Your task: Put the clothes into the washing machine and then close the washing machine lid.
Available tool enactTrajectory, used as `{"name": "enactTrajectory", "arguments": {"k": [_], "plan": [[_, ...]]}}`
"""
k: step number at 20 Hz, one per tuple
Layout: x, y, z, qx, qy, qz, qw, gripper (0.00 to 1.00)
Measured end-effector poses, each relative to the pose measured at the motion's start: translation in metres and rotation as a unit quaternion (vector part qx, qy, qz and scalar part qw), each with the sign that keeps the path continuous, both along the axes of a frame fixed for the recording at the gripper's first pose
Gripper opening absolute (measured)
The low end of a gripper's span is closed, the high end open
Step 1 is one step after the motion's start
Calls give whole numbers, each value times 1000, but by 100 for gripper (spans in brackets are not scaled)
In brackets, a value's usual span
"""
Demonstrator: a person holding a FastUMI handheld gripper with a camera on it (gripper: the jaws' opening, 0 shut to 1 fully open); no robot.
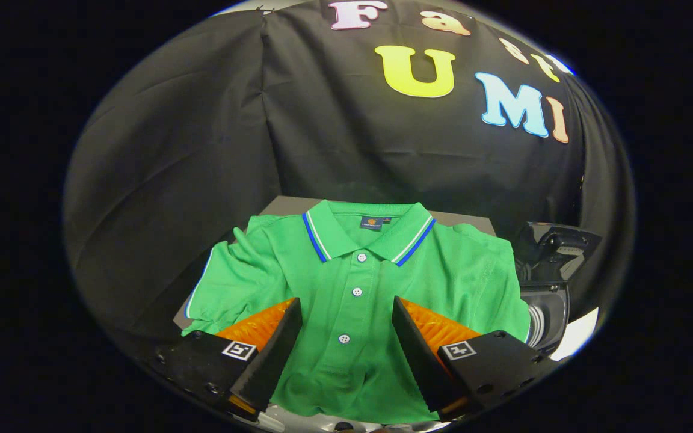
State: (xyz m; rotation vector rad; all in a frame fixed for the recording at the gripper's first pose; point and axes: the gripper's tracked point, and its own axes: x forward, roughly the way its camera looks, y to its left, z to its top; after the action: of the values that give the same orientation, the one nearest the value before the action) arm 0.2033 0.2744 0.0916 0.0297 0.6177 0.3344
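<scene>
Shirt: green knit polo shirt (352, 300) with blue-and-white striped collar and white buttons, lying flat, collar at 12 o'clock from the claw.
Worktop: grey worktop (286, 204) showing beyond the collar.
Claw: claw (346, 355) spread wide, holding nothing; the button placket runs between its fingers.
Washer: dark washing machine (548, 282) at 2 o'clock, just beside the shirt's sleeve.

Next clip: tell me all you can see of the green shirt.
The shirt is a green polo of knit-looking fabric. Its collar, edged with blue and white stripes, has a small dark label inside. The placket shows three white buttons, done up. It lies face up, roughly folded, its sleeves rumpled, on a grey surface. The gripper is open, its fingers either side of the placket; I cannot tell whether they touch the cloth.
</scene>
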Motion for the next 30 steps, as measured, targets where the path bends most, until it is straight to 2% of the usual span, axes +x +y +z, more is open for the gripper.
{"name": "enactTrajectory", "arguments": {"k": [3, 7, 12, 13, 15, 17, 18, 19, 21, 25, 30], "plan": [[0, 0, -15, -18, 15, -5, 1000, 96], [3, 2, -17, -11, 17, -5, 1000, 98], [2, 4, -18, -26, 47, 22, 998, 97], [2, 4, -19, -30, 53, 25, 998, 86], [1, 7, -17, -27, 56, 36, 997, 86], [4, 9, -16, 2, 65, 21, 998, 25], [5, 10, -18, 2, 66, 28, 997, 24], [6, 10, -14, 0, 61, 45, 997, 18], [5, 11, -14, 31, 68, 41, 996, 4], [5, 7, -11, 61, 105, 48, 991, 4], [3, -3, 14, 66, 95, 54, 992, 4]]}}
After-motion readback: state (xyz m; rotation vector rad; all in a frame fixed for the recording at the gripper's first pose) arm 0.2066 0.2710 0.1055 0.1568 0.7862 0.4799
